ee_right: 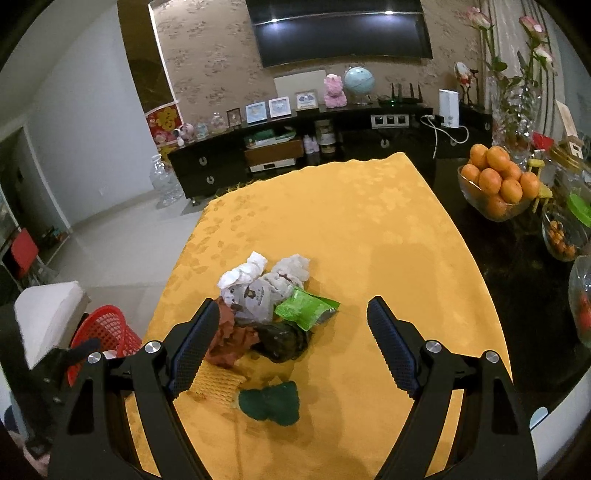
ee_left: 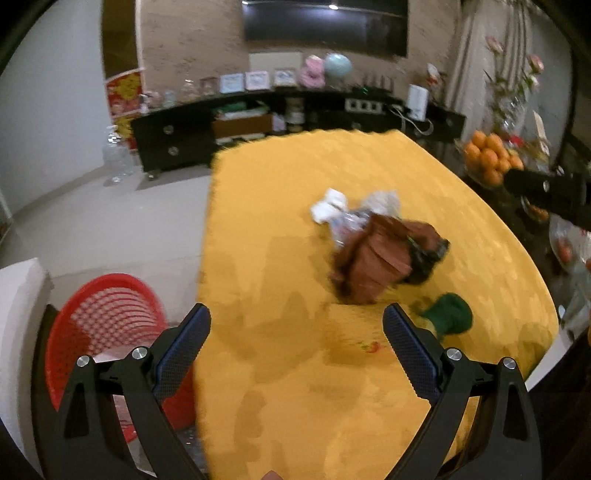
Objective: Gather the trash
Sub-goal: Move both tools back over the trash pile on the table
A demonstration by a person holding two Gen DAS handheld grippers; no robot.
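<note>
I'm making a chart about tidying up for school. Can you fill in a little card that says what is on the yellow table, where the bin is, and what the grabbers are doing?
Table: yellow cloth
Trash pile: white tissue, green wrapper, brown paper, dark bag
Apart from pile: dark green scrap, nearer the camera
Bin: red basket, on the floor left of the table
Left hand-held gripper: open, holding nothing
Right hand-held gripper: open, above the pile, holding nothing
Nearby: bowl of oranges on the right

A home living room: a wall-mounted television (ee_right: 338, 33) above a dark sideboard (ee_right: 295, 147) with framed pictures (ee_right: 267, 109), beside a bowl of oranges (ee_right: 496, 182).
</note>
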